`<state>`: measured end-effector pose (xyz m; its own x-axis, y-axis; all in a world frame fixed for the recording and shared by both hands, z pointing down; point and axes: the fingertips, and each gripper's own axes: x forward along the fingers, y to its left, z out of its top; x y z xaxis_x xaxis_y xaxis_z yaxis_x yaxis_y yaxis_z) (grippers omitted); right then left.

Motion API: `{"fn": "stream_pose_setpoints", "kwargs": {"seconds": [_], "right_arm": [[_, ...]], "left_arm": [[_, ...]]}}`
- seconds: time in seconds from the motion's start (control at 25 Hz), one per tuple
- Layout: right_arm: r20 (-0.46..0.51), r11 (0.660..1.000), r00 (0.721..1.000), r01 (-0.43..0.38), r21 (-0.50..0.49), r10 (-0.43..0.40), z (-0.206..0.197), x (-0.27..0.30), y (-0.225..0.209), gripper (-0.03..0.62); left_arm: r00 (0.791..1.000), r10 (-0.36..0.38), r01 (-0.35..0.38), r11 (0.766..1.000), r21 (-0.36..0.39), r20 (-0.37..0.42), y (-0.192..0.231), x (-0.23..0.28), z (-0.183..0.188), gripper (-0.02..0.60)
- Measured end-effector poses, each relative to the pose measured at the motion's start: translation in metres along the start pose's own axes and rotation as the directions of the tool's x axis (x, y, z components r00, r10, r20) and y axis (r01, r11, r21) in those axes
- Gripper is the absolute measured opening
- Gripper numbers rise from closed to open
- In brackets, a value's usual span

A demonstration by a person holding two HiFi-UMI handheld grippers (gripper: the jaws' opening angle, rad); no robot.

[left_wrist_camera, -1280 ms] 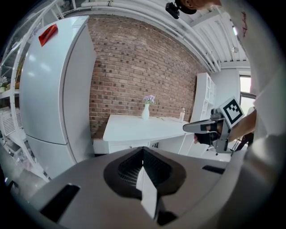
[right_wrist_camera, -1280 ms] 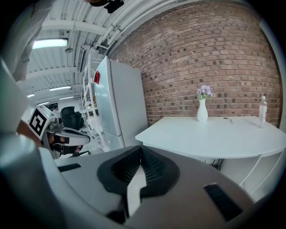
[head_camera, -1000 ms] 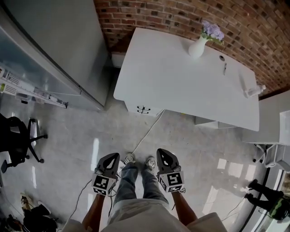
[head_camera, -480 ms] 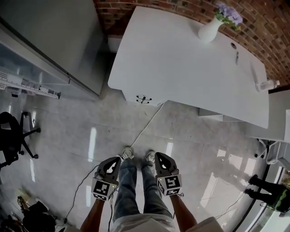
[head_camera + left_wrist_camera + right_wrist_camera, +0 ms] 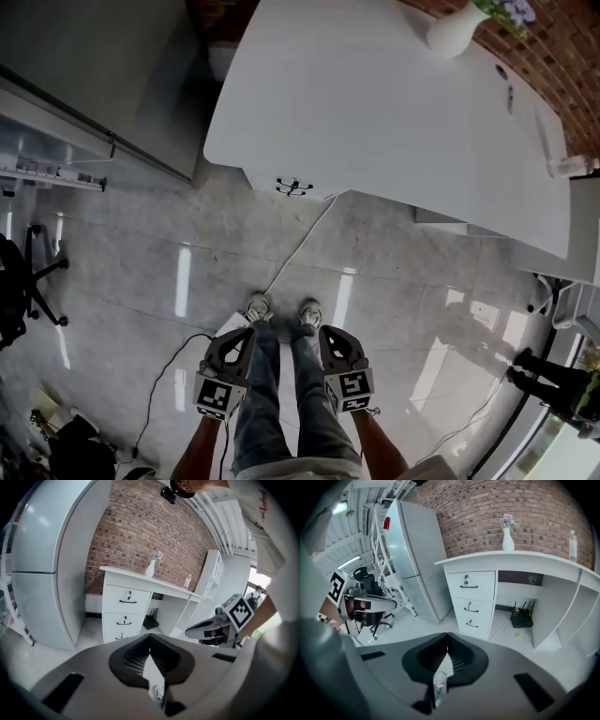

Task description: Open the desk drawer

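Note:
The white desk stands ahead of me against a brick wall. Its stack of three drawers shows in both gripper views, all closed, each with a dark handle: top drawer, middle drawer, bottom drawer; the top drawer also faces the left gripper. My left gripper and right gripper hang low beside the person's legs, well short of the desk. Both are shut and hold nothing; the left gripper and right gripper show their pads meeting at the tips.
A tall grey refrigerator stands left of the desk. A white vase with purple flowers sits on the desktop. A white cable runs across the floor to the desk. A router lies under it. An office chair is at the left.
Both grippers have dropped lower along the person's legs, still shut. The head camera has shifted so that the desk sits higher and larger in the frame.

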<state>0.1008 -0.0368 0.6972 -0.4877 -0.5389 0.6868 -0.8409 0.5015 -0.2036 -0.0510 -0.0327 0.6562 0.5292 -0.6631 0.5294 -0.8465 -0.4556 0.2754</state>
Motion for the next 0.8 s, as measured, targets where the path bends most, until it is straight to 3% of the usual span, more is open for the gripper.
{"fn": "stream_pose_setpoints", "kwargs": {"seconds": [0.24, 0.32, 0.4, 0.52, 0.64, 0.8], "right_arm": [[0.032, 0.998, 0.999, -0.025, 0.052, 0.024, 0.001, 0.01, 0.0, 0.017], [0.119, 0.978, 0.99, -0.092, 0.185, 0.071, 0.014, 0.011, 0.0, 0.018], [0.219, 0.921, 0.971, -0.168, 0.353, 0.093, 0.027, 0.012, -0.005, 0.018], [0.326, 0.771, 0.939, -0.285, 0.569, 0.106, 0.031, 0.015, -0.012, 0.018], [0.432, 0.555, 0.893, -0.425, 0.715, 0.126, 0.034, 0.018, -0.012, 0.018], [0.596, 0.268, 0.793, -0.606, 0.748, 0.129, 0.035, 0.021, -0.009, 0.018]], "left_arm": [[1.0, 0.026, -0.026, 1.0, -0.006, -0.003, 0.019, 0.01, -0.008, 0.012], [0.999, 0.033, -0.033, 0.999, 0.006, 0.006, 0.023, 0.012, -0.006, 0.012], [0.999, 0.039, -0.04, 0.999, 0.025, 0.003, 0.025, 0.013, -0.006, 0.012], [0.999, 0.049, -0.049, 0.998, 0.047, -0.002, 0.025, 0.012, -0.006, 0.012], [0.999, 0.047, -0.047, 0.998, 0.048, -0.002, 0.023, 0.011, -0.006, 0.012], [0.999, 0.042, -0.041, 0.998, 0.056, -0.004, 0.019, 0.009, -0.007, 0.012]]}}
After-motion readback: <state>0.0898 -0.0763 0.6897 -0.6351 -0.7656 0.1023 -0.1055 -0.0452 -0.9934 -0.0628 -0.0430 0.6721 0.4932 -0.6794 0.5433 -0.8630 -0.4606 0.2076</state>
